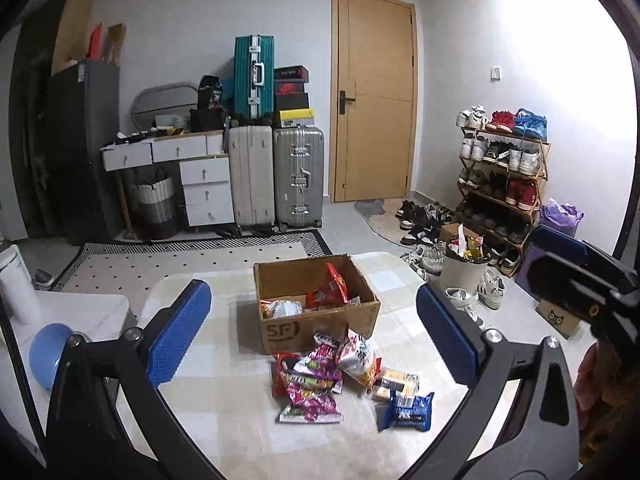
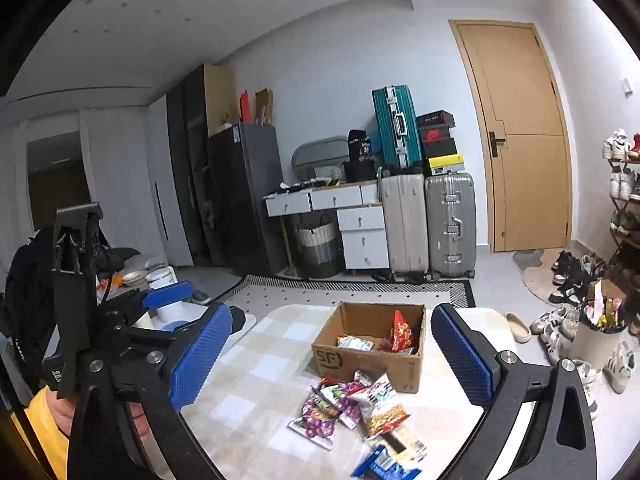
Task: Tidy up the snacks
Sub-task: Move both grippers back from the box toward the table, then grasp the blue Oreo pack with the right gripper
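Your two grippers above the snack table, both empty.
Your left gripper (image 1: 314, 330) and right gripper (image 2: 332, 360) stood with jaws wide apart, nothing between them. The cardboard box (image 1: 320, 322), partly filled, sat far of the loose snack packets (image 1: 320, 380) on the checked table (image 1: 224, 392). Only your left view showed the full shoe rack (image 1: 502, 176); only your right showed the curtains (image 2: 108, 168).

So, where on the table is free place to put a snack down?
Bare cloth lies left of the cardboard box and the snack pile, out to the table edge on that side. A narrower strip is free right of the box. In front of the box it is crowded with packets. Both the left gripper and right gripper are open and empty.
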`<action>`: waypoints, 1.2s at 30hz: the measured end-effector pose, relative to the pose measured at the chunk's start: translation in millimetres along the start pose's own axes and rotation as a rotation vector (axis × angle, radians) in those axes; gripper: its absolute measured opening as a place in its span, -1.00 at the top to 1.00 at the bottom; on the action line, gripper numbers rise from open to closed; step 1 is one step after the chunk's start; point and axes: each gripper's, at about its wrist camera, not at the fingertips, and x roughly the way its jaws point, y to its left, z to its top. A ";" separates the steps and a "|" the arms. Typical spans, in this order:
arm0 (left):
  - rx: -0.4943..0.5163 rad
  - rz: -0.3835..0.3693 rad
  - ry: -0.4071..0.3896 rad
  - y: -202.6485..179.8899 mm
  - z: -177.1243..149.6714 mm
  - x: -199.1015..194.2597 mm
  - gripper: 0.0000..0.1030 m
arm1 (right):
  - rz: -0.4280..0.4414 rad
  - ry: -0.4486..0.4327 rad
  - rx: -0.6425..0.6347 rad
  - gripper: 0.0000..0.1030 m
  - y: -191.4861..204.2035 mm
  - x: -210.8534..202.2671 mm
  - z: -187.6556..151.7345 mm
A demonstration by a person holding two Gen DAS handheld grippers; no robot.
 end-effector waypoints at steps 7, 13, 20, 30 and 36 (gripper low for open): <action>-0.037 0.019 -0.009 3.3 -53.3 -51.3 -0.99 | -0.053 -0.022 0.023 -0.99 -6.2 -23.7 -39.5; -0.060 0.074 0.000 10.1 -103.7 -59.9 -0.99 | -0.059 0.010 0.075 -0.99 -16.8 -33.6 -86.7; -0.075 0.082 0.073 19.0 -164.6 -42.0 -0.99 | -0.032 0.075 0.098 -0.99 -18.5 -30.4 -132.7; -0.118 0.054 0.203 26.2 -189.9 27.7 -0.99 | -0.034 0.143 0.101 -0.99 -20.0 -5.8 -152.6; -0.124 0.051 0.240 23.4 -193.3 56.3 -0.99 | -0.065 0.222 0.118 -0.99 -35.8 15.7 -169.8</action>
